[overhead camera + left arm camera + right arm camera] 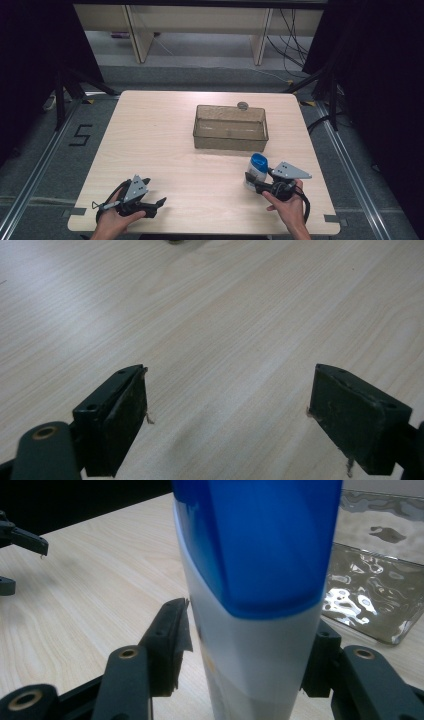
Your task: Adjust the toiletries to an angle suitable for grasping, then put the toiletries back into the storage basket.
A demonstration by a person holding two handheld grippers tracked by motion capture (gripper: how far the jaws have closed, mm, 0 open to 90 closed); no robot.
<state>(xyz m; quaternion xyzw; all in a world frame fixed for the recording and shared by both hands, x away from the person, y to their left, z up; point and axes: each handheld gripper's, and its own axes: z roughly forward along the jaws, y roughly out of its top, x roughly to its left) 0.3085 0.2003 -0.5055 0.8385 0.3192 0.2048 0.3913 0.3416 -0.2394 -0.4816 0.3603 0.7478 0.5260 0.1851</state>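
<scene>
A white bottle with a blue cap (256,170) stands nearly upright at the table's front right, cap uppermost. My right gripper (252,181) is shut on its lower body. In the right gripper view the bottle (250,580) rises between the two black jaws, both pads pressing against its sides. My left gripper (154,191) rests near the front left edge of the table, held by a hand. Its jaws stand wide apart over bare wood (227,400), with nothing between them.
A clear rectangular plastic bin (230,142) sits at the middle back of the wooden table (150,140), just beyond the bottle. A small round dark object (243,105) lies behind the bin's far rim. The bin's glossy wall (370,590) lies close to the right of the bottle.
</scene>
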